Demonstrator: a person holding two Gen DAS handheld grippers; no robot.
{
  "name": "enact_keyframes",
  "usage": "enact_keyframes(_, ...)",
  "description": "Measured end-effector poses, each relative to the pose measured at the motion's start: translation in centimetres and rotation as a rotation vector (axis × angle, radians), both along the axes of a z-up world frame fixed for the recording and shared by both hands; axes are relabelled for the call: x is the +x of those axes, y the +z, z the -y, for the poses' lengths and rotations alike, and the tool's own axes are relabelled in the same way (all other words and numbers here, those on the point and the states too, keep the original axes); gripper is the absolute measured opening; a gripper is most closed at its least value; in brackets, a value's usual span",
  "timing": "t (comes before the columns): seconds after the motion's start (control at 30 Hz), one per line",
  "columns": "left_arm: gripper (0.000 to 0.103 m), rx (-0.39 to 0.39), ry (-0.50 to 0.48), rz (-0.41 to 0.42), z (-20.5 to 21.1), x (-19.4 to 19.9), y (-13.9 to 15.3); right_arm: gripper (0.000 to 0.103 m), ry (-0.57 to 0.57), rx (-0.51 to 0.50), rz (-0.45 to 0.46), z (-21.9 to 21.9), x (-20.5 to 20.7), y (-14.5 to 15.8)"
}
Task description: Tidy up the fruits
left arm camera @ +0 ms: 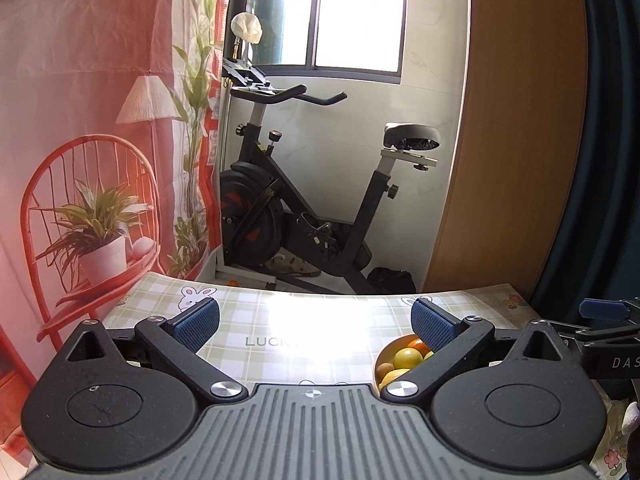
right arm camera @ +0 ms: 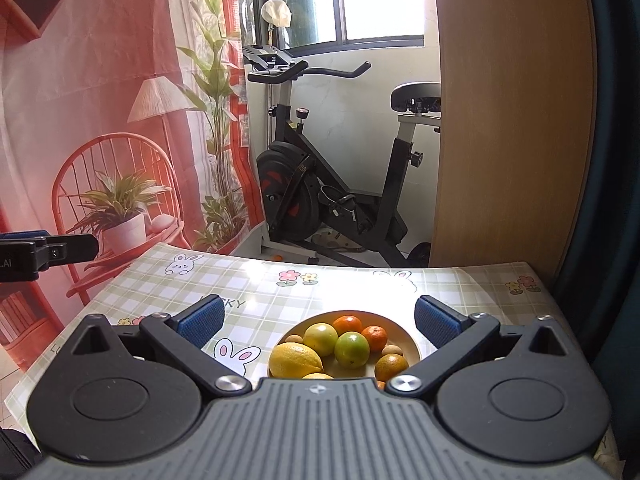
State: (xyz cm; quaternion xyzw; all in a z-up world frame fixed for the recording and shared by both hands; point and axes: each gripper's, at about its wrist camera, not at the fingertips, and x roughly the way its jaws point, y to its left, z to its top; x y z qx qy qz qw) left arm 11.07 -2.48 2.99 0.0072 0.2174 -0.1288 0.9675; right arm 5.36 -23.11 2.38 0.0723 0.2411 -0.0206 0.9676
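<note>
A pale yellow plate (right arm camera: 414, 344) on the checked tablecloth holds several fruits: a lemon (right arm camera: 295, 360), a yellow-green apple (right arm camera: 320, 338), a green citrus (right arm camera: 351, 349) and small oranges (right arm camera: 348, 325). My right gripper (right arm camera: 319, 322) hangs above the plate, open, with nothing between its blue pads. In the left wrist view the plate of fruit (left arm camera: 404, 358) shows partly behind the right finger (left arm camera: 434, 326). My left gripper (left arm camera: 316, 322) is open and empty over bare tablecloth, left of the plate. Each gripper's tip shows at the edge of the other's view.
The table (right arm camera: 256, 280) has a green checked cloth with rabbits and flowers. Behind it stand an exercise bike (right arm camera: 320, 184), a red printed backdrop (right arm camera: 100, 120) on the left and a wooden panel (right arm camera: 508, 120) on the right.
</note>
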Motion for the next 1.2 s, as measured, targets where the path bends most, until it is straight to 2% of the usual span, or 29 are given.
enact_keyframes(0.63,0.103,-0.042,0.016,-0.033,-0.04,-0.1,-0.26,0.103,-0.003,0.063,-0.004,0.52,0.17,-0.1)
enact_keyframes(1.2,0.103,-0.04,-0.001,-0.051,0.03,0.37,-0.46,0.103,-0.012,0.075,-0.003,0.64,0.21,-0.04)
